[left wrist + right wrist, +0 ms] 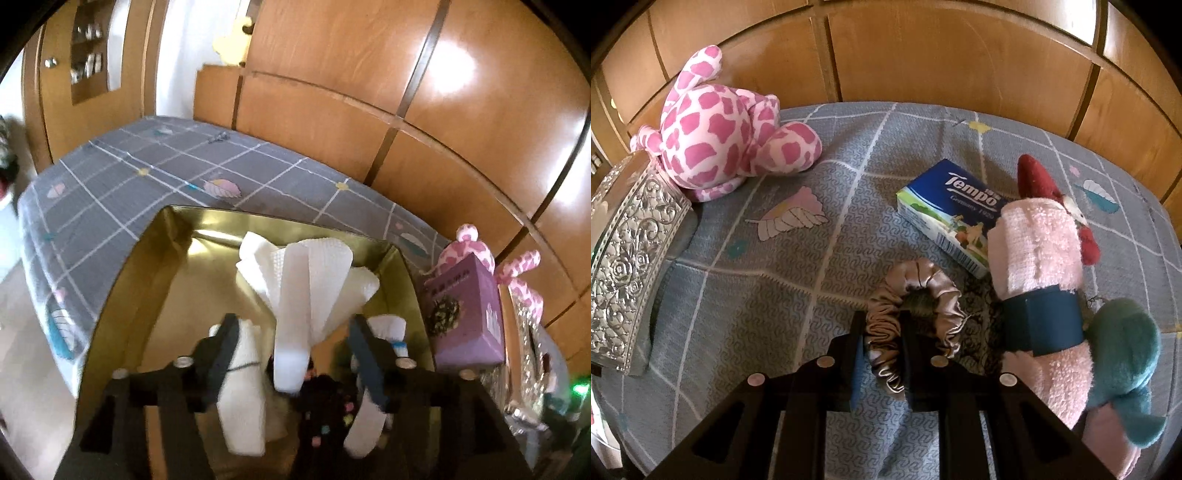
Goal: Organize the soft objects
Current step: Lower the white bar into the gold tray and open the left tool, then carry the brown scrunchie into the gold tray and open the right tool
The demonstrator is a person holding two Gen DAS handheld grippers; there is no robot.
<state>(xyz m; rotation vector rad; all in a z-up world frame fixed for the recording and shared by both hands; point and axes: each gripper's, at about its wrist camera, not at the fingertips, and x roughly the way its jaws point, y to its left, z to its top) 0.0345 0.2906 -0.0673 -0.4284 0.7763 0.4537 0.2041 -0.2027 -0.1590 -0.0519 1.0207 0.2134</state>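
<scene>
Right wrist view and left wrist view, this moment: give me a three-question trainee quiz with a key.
1. True or false: the right claw is shut on the satin scrunchie.
2. What white item lies between the open left claw's fingers, above the gold tin?
3. The Tempo tissue pack lies: A) inside the tin, B) on the bedsheet, C) under the giraffe.

Key: 1 true; 2 a paper towel; 3 B.

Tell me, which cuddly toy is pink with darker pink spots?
The giraffe-patterned plush toy lying at the back left by the silver embossed box. The other toy, at the right edge, is teal.
</scene>
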